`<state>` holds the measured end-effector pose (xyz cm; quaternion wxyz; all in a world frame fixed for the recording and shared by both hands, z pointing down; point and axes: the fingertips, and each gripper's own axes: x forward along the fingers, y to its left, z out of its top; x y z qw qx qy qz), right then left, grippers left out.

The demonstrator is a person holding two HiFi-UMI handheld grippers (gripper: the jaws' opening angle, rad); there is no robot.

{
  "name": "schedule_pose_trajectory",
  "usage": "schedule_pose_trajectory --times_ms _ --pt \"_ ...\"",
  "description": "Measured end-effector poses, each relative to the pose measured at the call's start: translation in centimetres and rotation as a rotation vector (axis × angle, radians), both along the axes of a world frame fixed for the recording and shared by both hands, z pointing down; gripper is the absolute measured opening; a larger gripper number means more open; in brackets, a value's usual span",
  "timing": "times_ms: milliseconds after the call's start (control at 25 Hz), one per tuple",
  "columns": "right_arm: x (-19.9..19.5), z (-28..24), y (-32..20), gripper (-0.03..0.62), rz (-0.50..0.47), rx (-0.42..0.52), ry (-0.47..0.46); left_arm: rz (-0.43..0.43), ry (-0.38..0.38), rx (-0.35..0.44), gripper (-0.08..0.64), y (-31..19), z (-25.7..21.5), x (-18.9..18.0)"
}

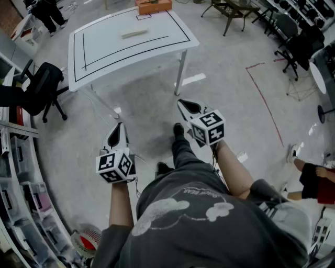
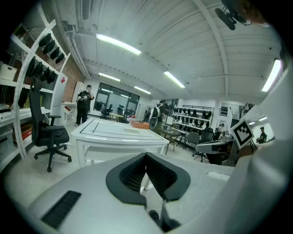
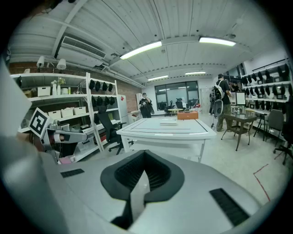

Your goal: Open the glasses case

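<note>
The glasses case (image 1: 135, 33) is a pale, slim object lying on the white table (image 1: 104, 52), well ahead of me. It also shows small on the tabletop in the left gripper view (image 2: 131, 130) and the right gripper view (image 3: 168, 122). My left gripper (image 1: 119, 127) hangs over the floor short of the table, its jaws shut with nothing between them (image 2: 146, 157). My right gripper (image 1: 182, 104) is a little closer to the table leg, also shut and empty (image 3: 144, 155). Neither gripper touches the table or the case.
An orange box (image 1: 153, 5) sits at the table's far edge. A black office chair (image 1: 42, 86) and shelving (image 1: 15, 172) stand at the left. Red tape (image 1: 264, 99) marks the floor at the right. Chairs (image 1: 293, 42) fill the far right. A person (image 1: 49, 13) stands beyond the table.
</note>
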<state>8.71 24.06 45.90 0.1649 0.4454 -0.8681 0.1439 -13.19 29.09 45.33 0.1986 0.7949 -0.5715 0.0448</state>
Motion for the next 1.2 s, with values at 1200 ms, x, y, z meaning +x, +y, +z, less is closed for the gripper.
schedule_pose_trajectory --times_ms 1200 --pt "-1.5 1.3 -8.4 0.0 -0.044 -0.012 -0.032 -0.051 -0.027 -0.034 0.002 -6.2 0.4 -2.4"
